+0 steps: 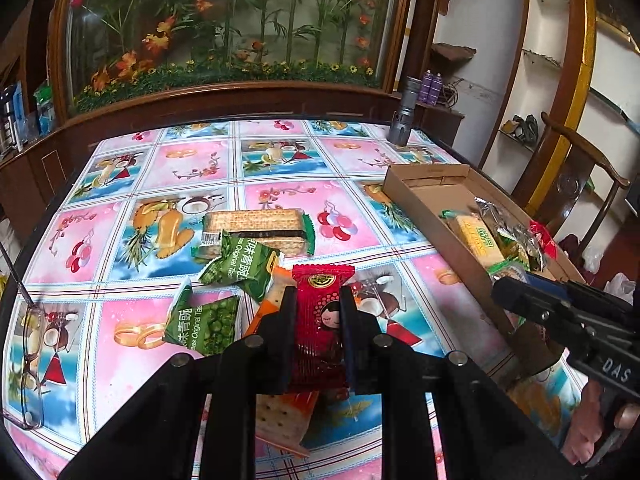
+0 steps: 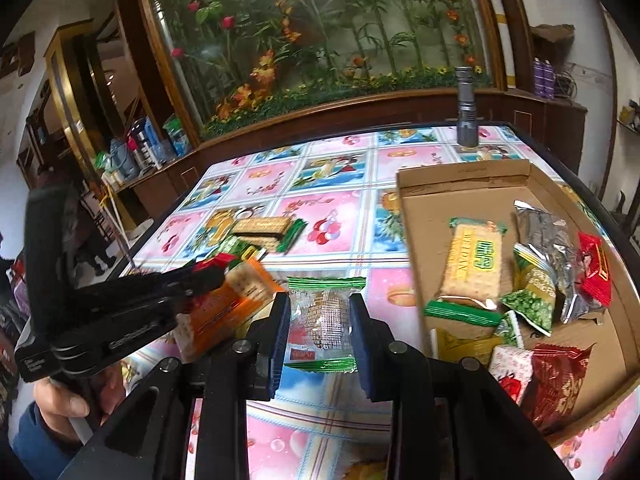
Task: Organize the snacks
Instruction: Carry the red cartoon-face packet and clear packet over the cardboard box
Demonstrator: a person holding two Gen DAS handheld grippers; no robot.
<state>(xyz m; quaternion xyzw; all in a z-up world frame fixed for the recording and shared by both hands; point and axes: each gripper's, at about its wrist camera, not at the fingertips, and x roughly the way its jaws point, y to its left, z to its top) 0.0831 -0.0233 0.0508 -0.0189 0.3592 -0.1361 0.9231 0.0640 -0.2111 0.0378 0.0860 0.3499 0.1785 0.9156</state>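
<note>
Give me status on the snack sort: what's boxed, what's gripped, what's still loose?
Done: several packets already lie in the cardboard box, among them a yellow cracker pack.
In hand: the left gripper is shut on a red packet; the right gripper is shut on a clear green-edged packet.
Left: a long cracker pack, two green pea packets and an orange cracker pack on the table.

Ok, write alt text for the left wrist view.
The left gripper is shut on a red snack packet above a patterned table. Green pea packets and crackers lie beyond it; a cardboard box of snacks sits to the right.
</note>
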